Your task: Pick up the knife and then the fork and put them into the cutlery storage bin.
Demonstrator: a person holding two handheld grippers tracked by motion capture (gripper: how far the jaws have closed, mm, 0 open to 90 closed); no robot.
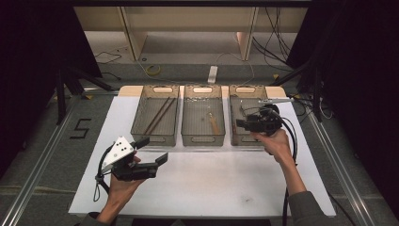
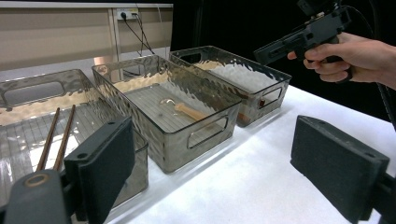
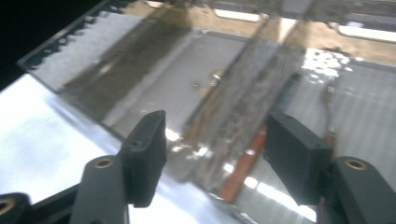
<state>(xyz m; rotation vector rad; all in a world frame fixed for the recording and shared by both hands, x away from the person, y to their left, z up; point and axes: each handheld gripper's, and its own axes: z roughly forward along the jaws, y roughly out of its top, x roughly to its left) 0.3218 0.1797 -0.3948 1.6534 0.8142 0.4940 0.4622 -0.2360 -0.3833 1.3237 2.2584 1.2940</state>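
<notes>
Three clear bins stand in a row at the back of the white table [image 1: 211, 183]. The left bin [image 1: 155, 140] holds two brown chopsticks [image 1: 160, 114] [image 2: 56, 140]. In the middle bin [image 1: 202, 140] lies a wooden-handled spoon [image 1: 213, 122] [image 2: 187, 110]. My right gripper [image 1: 240, 123] [image 3: 219, 154] hovers over the right bin [image 1: 244, 141], open with nothing between its pads; under it lies an orange-brown handled utensil [image 3: 243, 170]. My left gripper [image 1: 153, 149] [image 2: 219, 172] is held in front of the left bin, open and empty.
The table's front half is bare white board. Behind the bins are the floor with cables and a white power strip [image 1: 212, 74]. Black stands and dark curtains flank both sides. A "5" [image 1: 81, 128] is marked on the floor at left.
</notes>
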